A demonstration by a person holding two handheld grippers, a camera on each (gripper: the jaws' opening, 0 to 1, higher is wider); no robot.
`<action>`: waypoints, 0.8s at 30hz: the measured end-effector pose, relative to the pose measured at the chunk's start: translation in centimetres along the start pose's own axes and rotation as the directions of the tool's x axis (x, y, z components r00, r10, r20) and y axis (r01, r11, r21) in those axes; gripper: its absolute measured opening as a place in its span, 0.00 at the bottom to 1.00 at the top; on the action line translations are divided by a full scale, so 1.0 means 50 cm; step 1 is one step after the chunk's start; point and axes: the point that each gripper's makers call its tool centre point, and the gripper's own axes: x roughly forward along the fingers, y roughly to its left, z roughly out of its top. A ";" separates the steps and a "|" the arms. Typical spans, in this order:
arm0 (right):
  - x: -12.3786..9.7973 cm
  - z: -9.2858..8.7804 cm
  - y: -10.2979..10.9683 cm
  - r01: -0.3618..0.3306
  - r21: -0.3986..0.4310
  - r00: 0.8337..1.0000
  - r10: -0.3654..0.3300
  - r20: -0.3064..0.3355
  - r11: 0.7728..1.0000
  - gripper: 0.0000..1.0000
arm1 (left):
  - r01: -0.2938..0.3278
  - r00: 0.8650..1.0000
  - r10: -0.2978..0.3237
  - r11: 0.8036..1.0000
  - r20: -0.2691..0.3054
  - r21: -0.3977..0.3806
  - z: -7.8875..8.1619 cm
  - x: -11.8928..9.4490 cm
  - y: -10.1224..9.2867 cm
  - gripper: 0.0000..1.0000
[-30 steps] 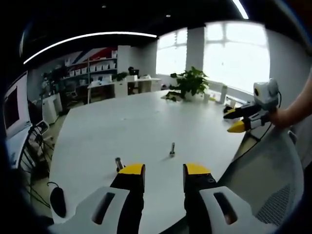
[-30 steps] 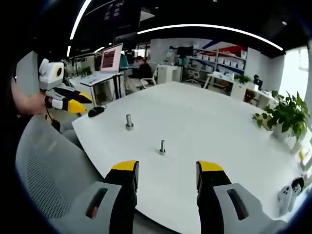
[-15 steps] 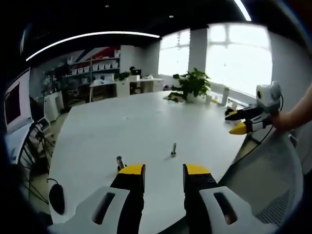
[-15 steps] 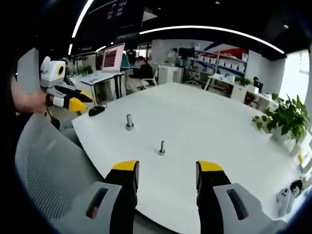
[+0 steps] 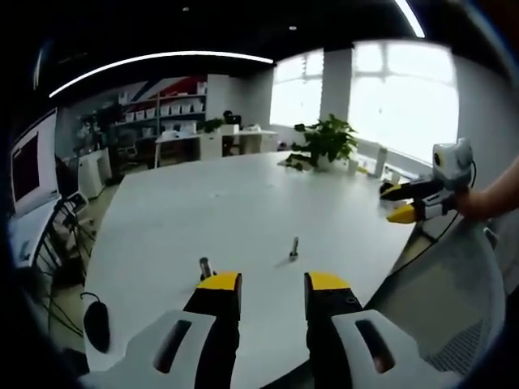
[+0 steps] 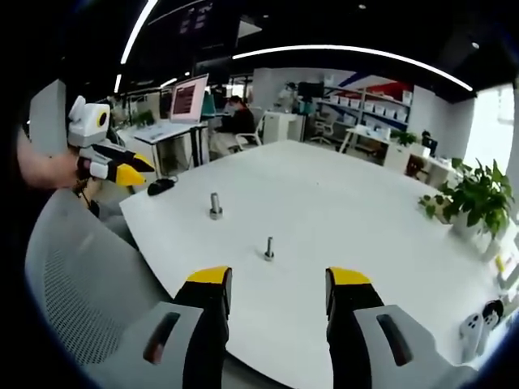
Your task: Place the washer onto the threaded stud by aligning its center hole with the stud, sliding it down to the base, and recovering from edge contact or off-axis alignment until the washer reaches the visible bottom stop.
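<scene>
A thin upright threaded stud (image 5: pixel 293 248) stands on the white table (image 5: pixel 203 203), just ahead of my left gripper (image 5: pixel 273 284), which is open and holds nothing. To its left is a thicker short metal cylinder (image 5: pixel 205 267). In the right gripper view the same stud (image 6: pixel 268 248) stands ahead of my open, bare right gripper (image 6: pixel 278 279), with the cylinder (image 6: pixel 215 205) farther left. A washer is too small to make out. Each gripper also appears in the other's view, held by a hand off the table edge: right gripper (image 5: pixel 404 203), left gripper (image 6: pixel 122 168).
A grey mesh chair back (image 5: pixel 454 308) (image 6: pixel 73 275) sits between the grippers and the table's near edge. A black mouse (image 5: pixel 96 324) (image 6: pixel 160 185) lies near one corner. A potted plant (image 5: pixel 324 142) (image 6: pixel 478 194) and a white controller (image 6: pixel 478 320) are at the far side.
The left gripper view has drifted slightly, shifting the picture a little to the right. Both grippers stay open and nothing on the table has moved.
</scene>
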 end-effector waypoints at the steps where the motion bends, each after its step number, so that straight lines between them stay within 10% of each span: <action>1: 0.000 0.000 -0.002 0.003 0.001 1.000 -0.003 0.000 1.000 0.49 | 0.001 1.000 -0.001 1.000 -0.002 0.000 -0.001 0.001 0.000 0.29; 24: 0.006 -0.009 -0.019 0.018 0.026 1.000 -0.017 -0.011 1.000 0.48 | 0.029 0.999 -0.028 1.000 -0.021 0.005 -0.005 0.004 -0.010 0.28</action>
